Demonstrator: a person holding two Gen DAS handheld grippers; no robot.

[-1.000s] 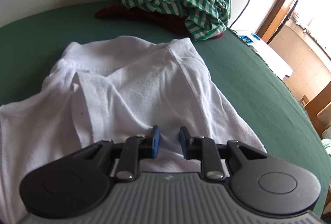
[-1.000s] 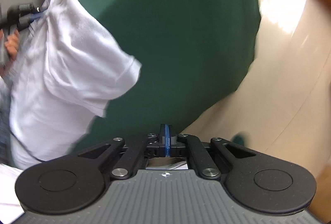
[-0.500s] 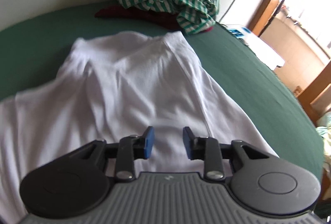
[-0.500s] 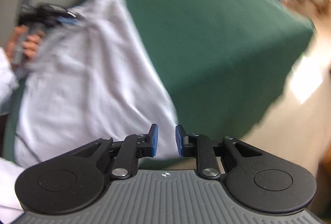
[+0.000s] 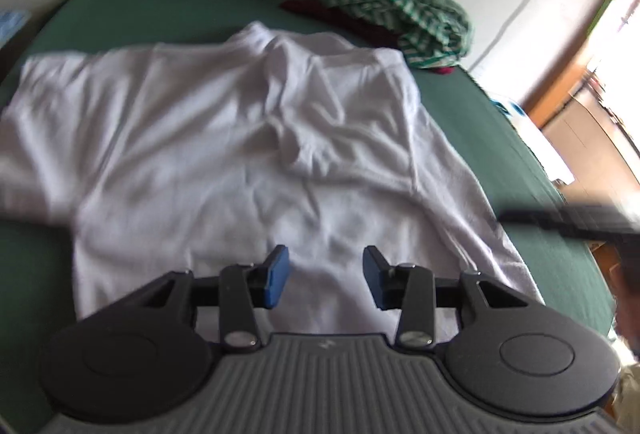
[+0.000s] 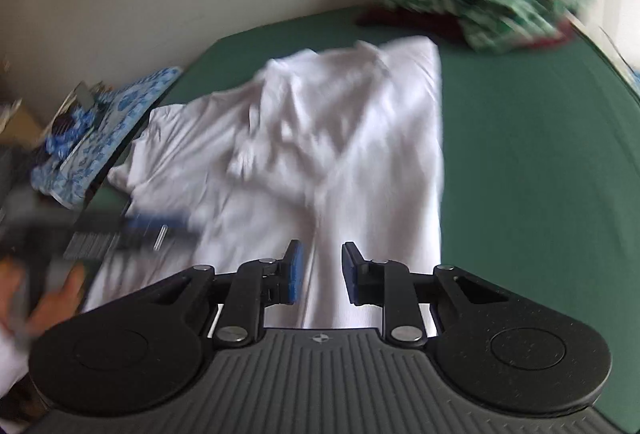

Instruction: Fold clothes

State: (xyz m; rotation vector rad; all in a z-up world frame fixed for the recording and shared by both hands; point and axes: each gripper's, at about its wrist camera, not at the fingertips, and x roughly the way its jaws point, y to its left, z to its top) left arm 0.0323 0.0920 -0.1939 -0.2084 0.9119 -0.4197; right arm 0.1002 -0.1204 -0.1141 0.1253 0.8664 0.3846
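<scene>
A white T-shirt (image 5: 240, 137) lies spread and wrinkled on the green table (image 5: 520, 161). In the left wrist view my left gripper (image 5: 324, 278) hovers over the shirt's near hem; its jaws are opening and nothing is between the blue pads. My right gripper (image 6: 322, 274) is open above the hem of the same shirt (image 6: 340, 137), gripping no cloth. Each gripper shows as a dark blur in the other's view: the right gripper (image 5: 580, 222) at the right edge, the left gripper (image 6: 132, 230) at the left with a hand (image 6: 52, 298) on it.
A crumpled green-and-white striped garment (image 5: 400, 5) lies on a dark red one (image 5: 344, 17) at the table's far side by the wall. A blue patterned cloth (image 6: 100, 129) sits off the table's left edge. Bare green tabletop (image 6: 540, 153) lies right of the shirt.
The right gripper went from shut to open and swung round to face the shirt. The left gripper's jaws widened and its view shifted. The shirt now lies flatter and more spread.
</scene>
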